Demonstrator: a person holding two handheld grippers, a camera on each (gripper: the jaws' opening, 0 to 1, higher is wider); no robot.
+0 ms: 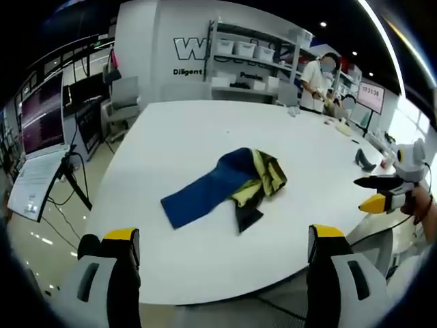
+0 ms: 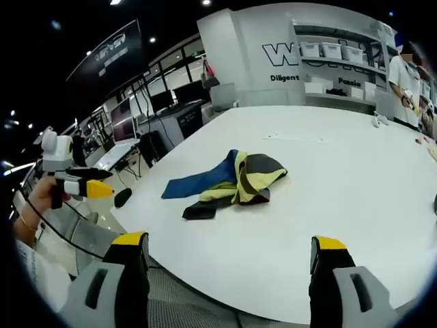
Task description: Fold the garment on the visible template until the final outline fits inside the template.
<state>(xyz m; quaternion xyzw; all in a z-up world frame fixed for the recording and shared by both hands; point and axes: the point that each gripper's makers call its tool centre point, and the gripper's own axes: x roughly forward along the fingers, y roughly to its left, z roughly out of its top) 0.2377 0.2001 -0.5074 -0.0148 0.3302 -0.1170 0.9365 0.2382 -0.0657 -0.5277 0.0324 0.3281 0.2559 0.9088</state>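
Garment [image 1: 229, 186] of soft cloth lies crumpled near the middle of the white table [image 1: 177, 137], a limp heap rather than a flat shape: one long blue part runs out flat toward the near left in the left gripper view, while the bunched end shows yellow and dark panels folded over one another, with a dark flap sticking out at the near side. In the right gripper view the same garment [image 2: 229, 179] shows its blue strip reaching left and its yellow and dark brown folds piled on the right. The table [image 2: 355, 205] is smooth, matte and broad with a rounded edge. The left gripper [image 1: 224, 256] hangs over the near edge with its fingers spread wide, yellow-tipped black pads on grey bodies, holding nothing and well apart from the cloth. The right gripper [image 2: 230, 263] is likewise wide open and empty at the table's edge. Each gripper also shows at the side of the other's view, held in a hand [image 2: 37, 198]: the right gripper [image 1: 382, 193] at the far right, the left gripper [image 2: 80, 183] at the far left. Beyond the table stand shelves with white bins [image 1: 254, 49], a person [image 1: 315, 80] beside them, and monitors [image 1: 42, 109] on the left.
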